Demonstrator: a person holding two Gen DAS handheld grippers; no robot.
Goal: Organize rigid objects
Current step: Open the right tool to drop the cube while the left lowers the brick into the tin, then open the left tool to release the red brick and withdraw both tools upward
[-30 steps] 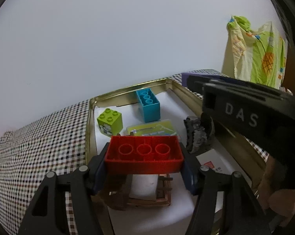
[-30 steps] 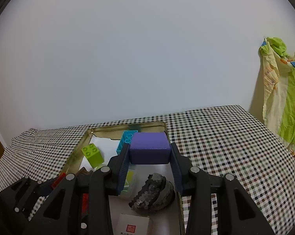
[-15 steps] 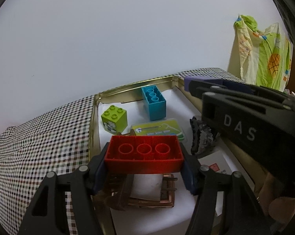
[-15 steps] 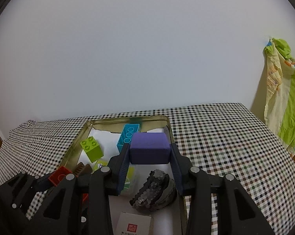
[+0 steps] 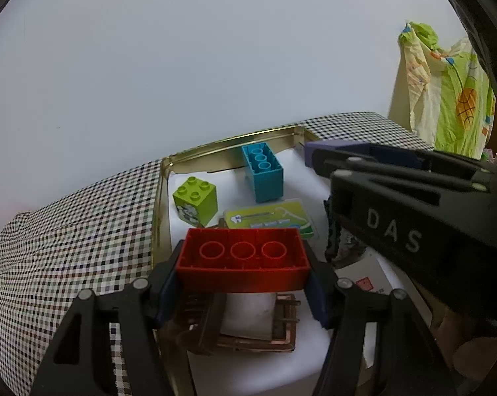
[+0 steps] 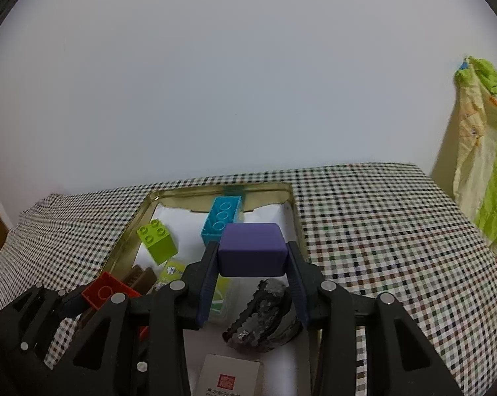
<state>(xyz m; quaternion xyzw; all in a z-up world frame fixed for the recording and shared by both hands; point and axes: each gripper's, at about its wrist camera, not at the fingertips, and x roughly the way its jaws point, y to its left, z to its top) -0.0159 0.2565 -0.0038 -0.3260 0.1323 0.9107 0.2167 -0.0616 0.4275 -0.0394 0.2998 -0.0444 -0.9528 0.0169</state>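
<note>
Pinching a red brick (image 5: 242, 260) in the left claw (image 5: 242, 283) and a purple block (image 6: 252, 250) in the right claw (image 6: 252, 277), both above the gold tin (image 5: 195, 156) (presumably for stowing inside).

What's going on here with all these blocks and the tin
A person is sorting toy blocks with two hand-held grippers over a gold tin on a checked tablecloth. The left gripper clamps a red block; the right gripper clamps a purple block. Both hang above the tin, which holds a blue block, a green block, a card and other bits.
</note>
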